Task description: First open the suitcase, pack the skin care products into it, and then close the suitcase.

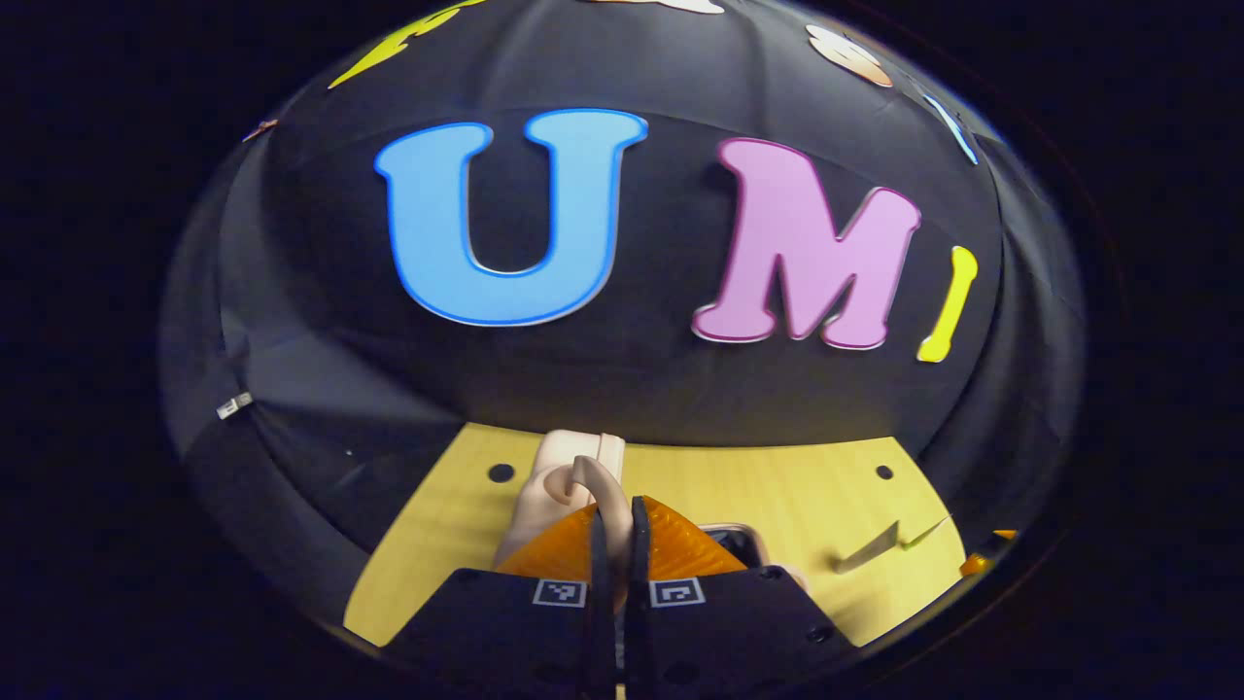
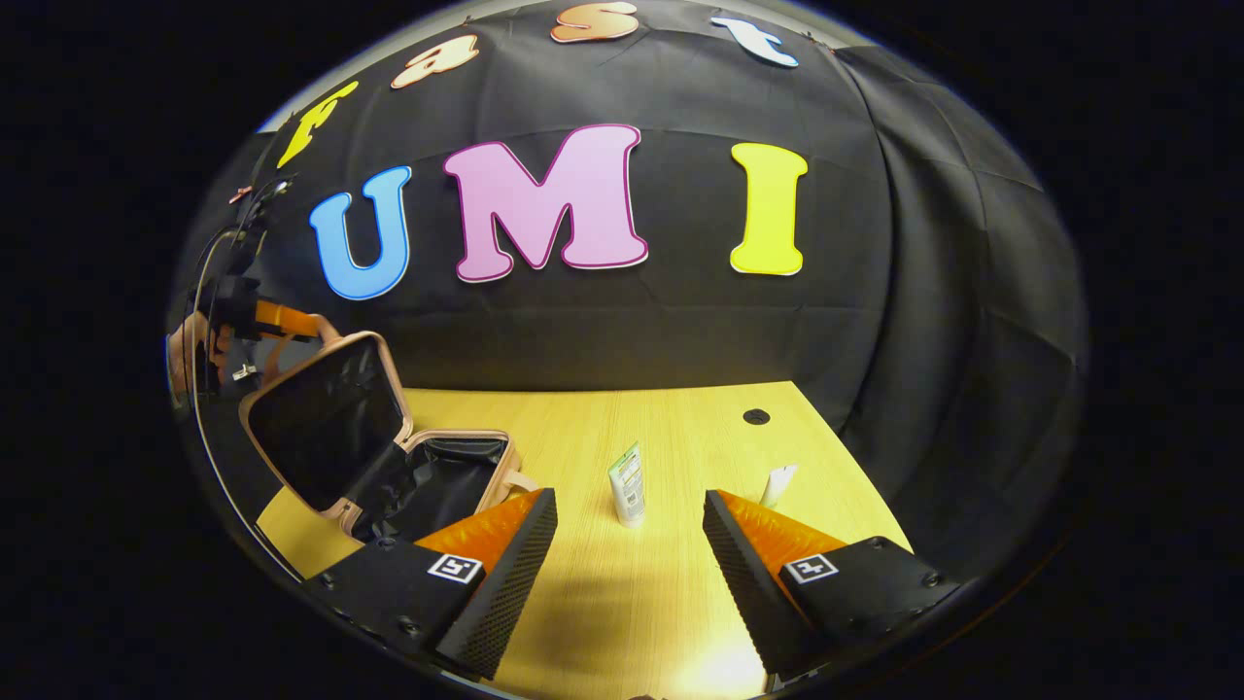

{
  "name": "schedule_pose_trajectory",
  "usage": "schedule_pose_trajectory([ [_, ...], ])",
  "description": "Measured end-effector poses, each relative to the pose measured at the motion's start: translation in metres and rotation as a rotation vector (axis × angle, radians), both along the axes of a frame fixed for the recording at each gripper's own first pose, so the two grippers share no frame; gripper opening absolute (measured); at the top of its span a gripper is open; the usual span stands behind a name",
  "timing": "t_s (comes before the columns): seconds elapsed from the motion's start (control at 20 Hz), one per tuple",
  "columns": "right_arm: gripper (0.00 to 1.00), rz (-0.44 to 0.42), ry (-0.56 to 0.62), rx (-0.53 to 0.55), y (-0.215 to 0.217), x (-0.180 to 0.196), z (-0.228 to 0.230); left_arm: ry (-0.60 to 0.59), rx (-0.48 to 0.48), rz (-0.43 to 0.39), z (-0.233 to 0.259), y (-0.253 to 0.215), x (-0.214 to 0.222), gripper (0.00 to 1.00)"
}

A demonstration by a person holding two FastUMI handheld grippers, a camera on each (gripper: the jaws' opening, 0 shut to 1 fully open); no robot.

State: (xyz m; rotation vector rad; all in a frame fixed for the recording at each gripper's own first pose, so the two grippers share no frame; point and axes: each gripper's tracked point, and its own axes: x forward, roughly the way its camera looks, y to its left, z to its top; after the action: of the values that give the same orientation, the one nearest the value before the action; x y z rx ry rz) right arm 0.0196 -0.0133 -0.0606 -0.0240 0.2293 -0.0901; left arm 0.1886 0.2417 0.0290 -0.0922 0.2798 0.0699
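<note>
The pink suitcase (image 2: 335,506) stands open at the table's left, its dark-lined lid (image 2: 321,418) raised and its base (image 2: 442,476) lying flat. In the right gripper view, my left gripper (image 2: 243,316) is at the lid's top edge, with a hand behind it. In its own view, the left gripper (image 1: 615,544) is shut on a pale loop (image 1: 588,478) of the lid. My right gripper (image 2: 632,544) hangs open above the table. A green-and-white tube (image 2: 627,486) stands just beyond its fingertips. A smaller white tube (image 2: 777,484) stands farther right.
The wooden table (image 2: 622,603) has a round hole (image 2: 756,416) near its back right corner. The black cloth wall closes in the back and right. In the left gripper view, both tubes (image 1: 875,549) show at the right.
</note>
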Motion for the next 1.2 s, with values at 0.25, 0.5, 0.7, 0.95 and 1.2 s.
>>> schedule_pose_trajectory([
  [0.25, 0.96, -0.062, 0.012, -0.051, 0.002, 0.0, -0.004, 0.013, -0.182, 0.149, -0.078, 0.148, 0.028, 0.09],
  [0.5, 0.96, -0.167, 0.017, -0.048, -0.01, -0.004, -0.02, 0.098, -0.447, 0.18, -0.194, 0.207, 0.057, 0.08],
  [0.7, 0.96, -0.195, 0.026, -0.062, -0.014, -0.012, -0.034, 0.233, -0.384, 0.229, -0.264, 0.223, 0.069, 0.09],
  [0.95, 0.97, -0.201, -0.014, -0.074, -0.025, -0.017, -0.02, 0.158, -0.132, 0.298, -0.214, 0.238, 0.056, 0.51],
  [1.2, 0.98, -0.215, -0.067, -0.051, -0.051, -0.017, 0.005, -0.079, 0.035, 0.257, -0.091, 0.158, 0.003, 0.96],
])
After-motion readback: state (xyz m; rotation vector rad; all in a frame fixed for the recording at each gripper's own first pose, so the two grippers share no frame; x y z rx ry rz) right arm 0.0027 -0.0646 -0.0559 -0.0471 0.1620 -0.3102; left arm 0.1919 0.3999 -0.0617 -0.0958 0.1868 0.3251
